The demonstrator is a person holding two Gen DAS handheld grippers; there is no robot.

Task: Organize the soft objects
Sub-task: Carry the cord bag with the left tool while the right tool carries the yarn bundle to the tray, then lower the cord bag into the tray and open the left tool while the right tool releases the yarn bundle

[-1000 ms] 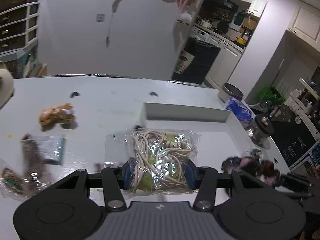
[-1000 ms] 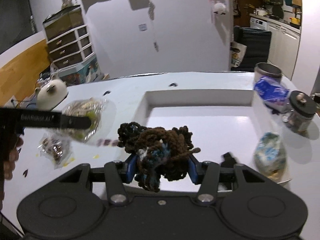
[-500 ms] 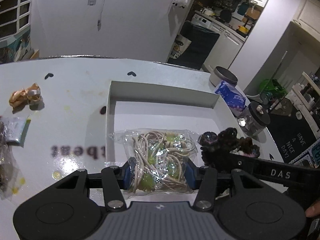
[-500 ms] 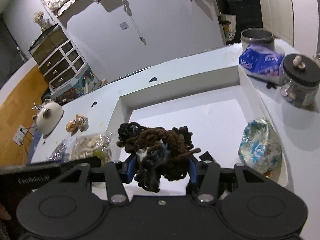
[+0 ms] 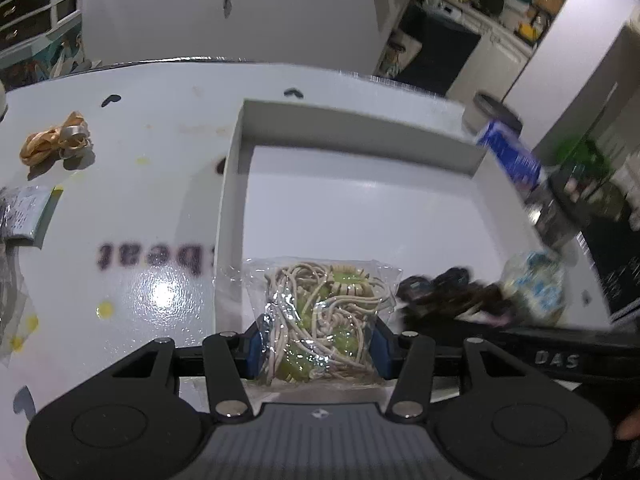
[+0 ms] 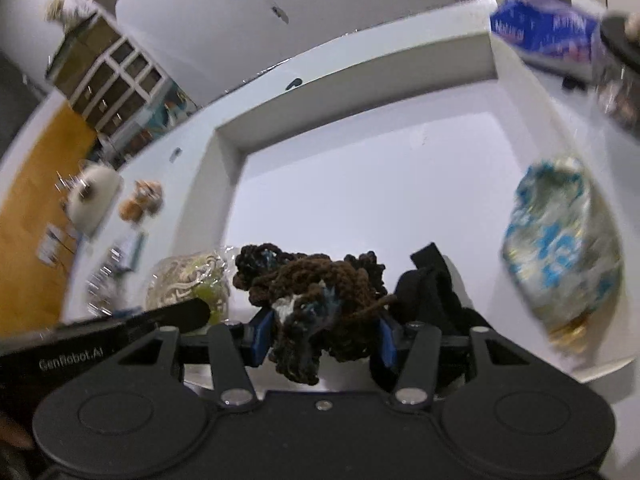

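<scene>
My left gripper (image 5: pixel 316 350) is shut on a clear bag of beige cord with green beads (image 5: pixel 320 312), held over the near left corner of the white tray (image 5: pixel 230 200). My right gripper (image 6: pixel 322 336) is shut on a dark brown crochet bundle (image 6: pixel 316 292), held over the tray's near edge (image 6: pixel 208 184). The brown bundle also shows in the left wrist view (image 5: pixel 444 298), just right of the bag. The bag also shows in the right wrist view (image 6: pixel 188 284), left of the bundle. A blue-and-white patterned pouch (image 6: pixel 560 248) lies at the tray's right side, and a black cloth (image 6: pixel 432 292) lies in its near part.
Left of the tray on the white table lie a tan ribbon bundle (image 5: pixel 56 142) and small packets (image 5: pixel 24 212). A blue tissue pack (image 6: pixel 548 32) and a dark-lidded jar (image 5: pixel 560 212) stand right of the tray. A white round object (image 6: pixel 92 196) sits far left.
Both grippers have moved forward and down over the tray with their loads still held. They now sit side by side at its near edge.
</scene>
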